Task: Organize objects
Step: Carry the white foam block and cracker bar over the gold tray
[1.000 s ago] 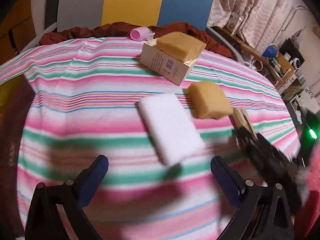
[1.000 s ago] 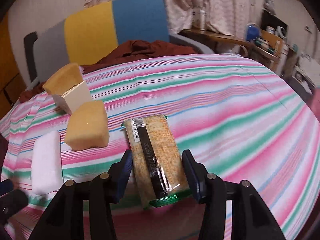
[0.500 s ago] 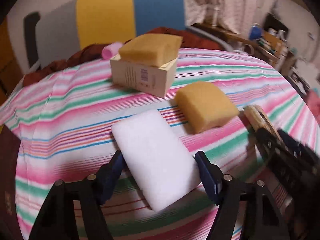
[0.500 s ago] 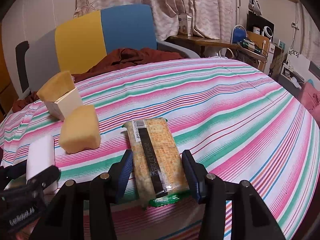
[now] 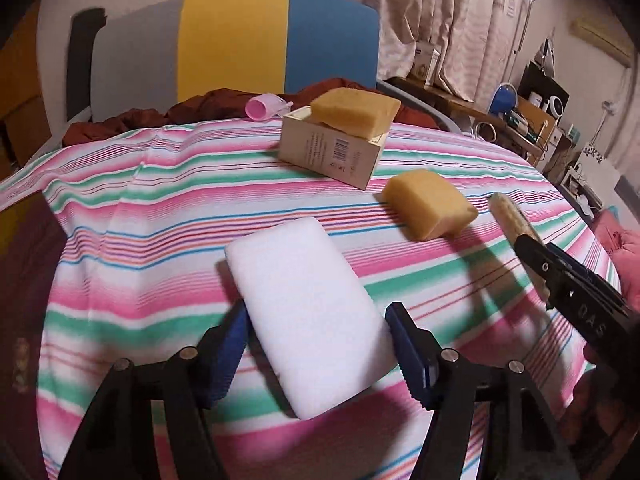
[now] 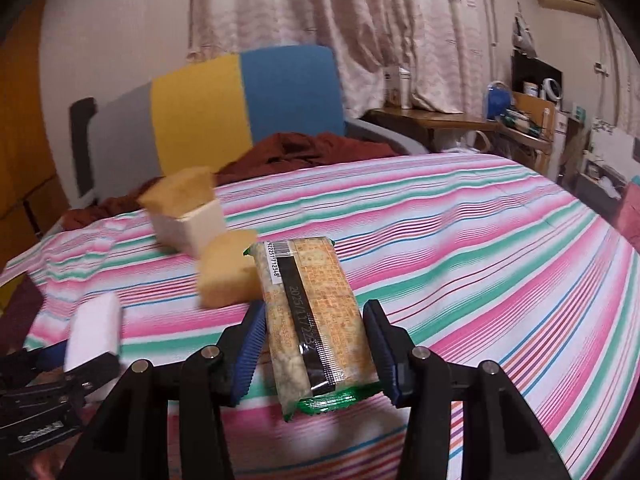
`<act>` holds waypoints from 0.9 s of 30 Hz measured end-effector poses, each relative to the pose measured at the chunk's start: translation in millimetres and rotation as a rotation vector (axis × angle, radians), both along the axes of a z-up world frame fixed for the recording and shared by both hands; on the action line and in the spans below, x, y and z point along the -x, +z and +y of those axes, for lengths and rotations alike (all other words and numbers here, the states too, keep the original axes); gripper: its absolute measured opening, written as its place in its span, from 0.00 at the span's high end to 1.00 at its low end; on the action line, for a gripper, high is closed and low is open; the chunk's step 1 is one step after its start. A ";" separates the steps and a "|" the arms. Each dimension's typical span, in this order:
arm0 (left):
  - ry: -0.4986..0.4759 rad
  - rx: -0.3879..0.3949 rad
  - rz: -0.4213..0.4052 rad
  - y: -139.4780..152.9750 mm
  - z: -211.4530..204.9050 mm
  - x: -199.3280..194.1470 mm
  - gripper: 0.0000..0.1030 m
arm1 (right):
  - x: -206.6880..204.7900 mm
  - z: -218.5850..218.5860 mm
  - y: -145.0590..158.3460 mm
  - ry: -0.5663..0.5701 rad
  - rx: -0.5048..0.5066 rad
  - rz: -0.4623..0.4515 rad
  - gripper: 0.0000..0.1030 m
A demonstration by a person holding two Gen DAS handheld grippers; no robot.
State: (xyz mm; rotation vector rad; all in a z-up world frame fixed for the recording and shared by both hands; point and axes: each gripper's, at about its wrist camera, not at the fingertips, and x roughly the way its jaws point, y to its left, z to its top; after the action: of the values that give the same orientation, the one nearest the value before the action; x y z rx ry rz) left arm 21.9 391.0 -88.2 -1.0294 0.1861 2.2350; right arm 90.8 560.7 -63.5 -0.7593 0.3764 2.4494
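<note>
we see the left hand-held gripper (image 5: 316,344) with its blue pads on either side of a white foam block (image 5: 308,308), pressed against its long edges, so it is holding the block over the striped cloth (image 5: 160,208) that covers the counter. the block's far end points toward the cardboard box (image 5: 332,152) at the back of the cloth. a yellow sponge (image 5: 354,108) sits on top of that box, tilted and sticking out over its rim. a second yellow sponge (image 5: 430,204) lies on the cloth just in front of the box and to the right of the white block, apart from both.

the right hand-held gripper (image 6: 316,354) is closed around a snack packet (image 6: 310,320), its pads on the packet's two long sides, with the barcode end pointing away from us and the green crimped end nearest the camera. in the right wrist view the packet overlaps the loose sponge (image 6: 224,276); we cannot tell if they touch.

a small pink object (image 5: 264,106) rests at the far edge of the cloth beside rust-coloured fabric (image 5: 208,108), in front of a chair (image 5: 240,48) with grey, yellow and blue panels.
</note>
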 end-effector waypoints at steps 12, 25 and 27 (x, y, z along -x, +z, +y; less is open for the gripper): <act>0.005 -0.051 0.021 18.7 -53.9 -23.6 0.34 | 12.0 -64.0 -2.9 0.116 -0.053 -0.025 0.52; 0.057 -0.185 -0.036 57.9 -128.9 -23.5 0.34 | 8.5 -91.4 -10.9 0.120 0.071 -0.032 0.52; 0.061 -0.204 -0.021 68.5 -144.5 -21.0 0.34 | 10.7 -102.8 -10.8 0.142 0.082 -0.035 0.52</act>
State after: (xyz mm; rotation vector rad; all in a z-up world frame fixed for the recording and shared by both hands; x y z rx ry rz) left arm 42.8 246.5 -19.7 -0.9590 -0.0824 2.2423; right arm 80.0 457.9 -74.3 -0.8906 0.4246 2.5617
